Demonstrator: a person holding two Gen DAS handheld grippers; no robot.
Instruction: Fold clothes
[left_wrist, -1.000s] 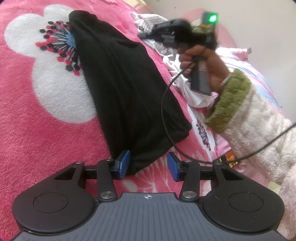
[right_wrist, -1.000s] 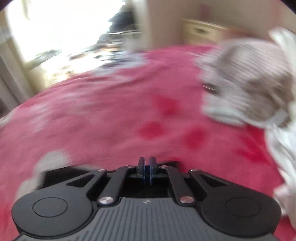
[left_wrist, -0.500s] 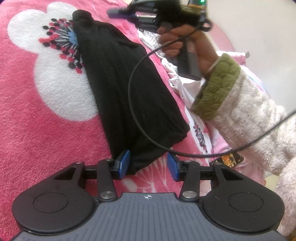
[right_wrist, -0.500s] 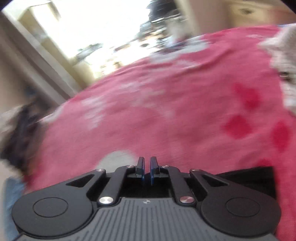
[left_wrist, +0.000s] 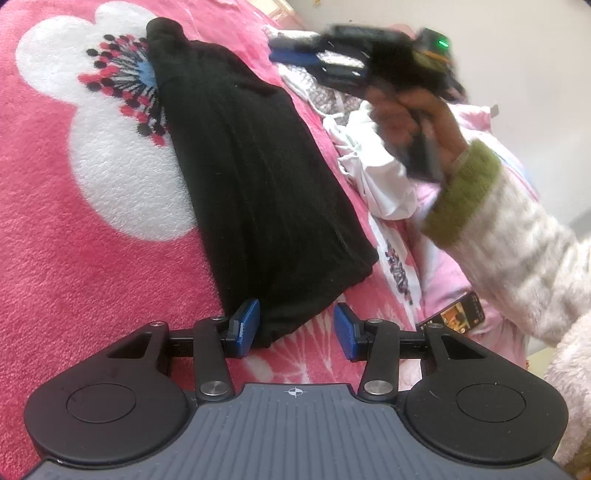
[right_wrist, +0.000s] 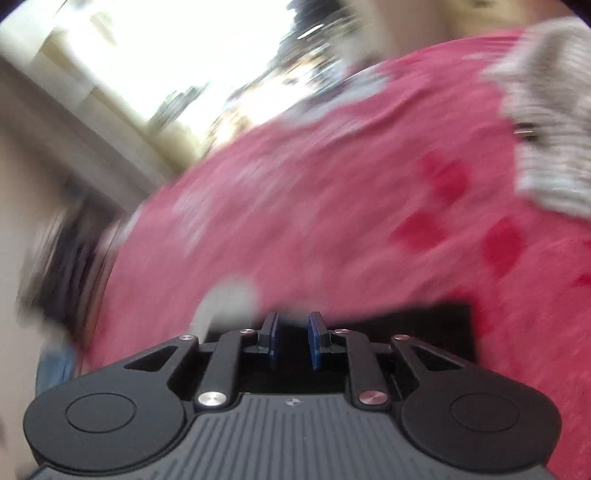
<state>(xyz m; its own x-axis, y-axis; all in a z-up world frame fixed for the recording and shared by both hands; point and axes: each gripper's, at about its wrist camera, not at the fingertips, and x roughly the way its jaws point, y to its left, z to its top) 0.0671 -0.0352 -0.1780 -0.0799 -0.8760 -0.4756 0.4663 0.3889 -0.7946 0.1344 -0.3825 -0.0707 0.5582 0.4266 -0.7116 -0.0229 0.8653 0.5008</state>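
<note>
Left tongs (left_wrist: 295, 328) stand wide, empty, their blue pads either side of the near corner of the folded black garment (left_wrist: 258, 177), which lies on the pink flowered blanket (left_wrist: 74, 258). Right tongs (right_wrist: 291, 339), raised in a hand (left_wrist: 410, 118), show a narrow gap, holding nothing.

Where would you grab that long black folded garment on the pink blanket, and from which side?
Probably its near narrow end, approached from the near side. The black folded garment lies lengthwise away from the left gripper, whose open jaws already straddle that corner. The edge there is thick, layered and easy to pinch.
</note>
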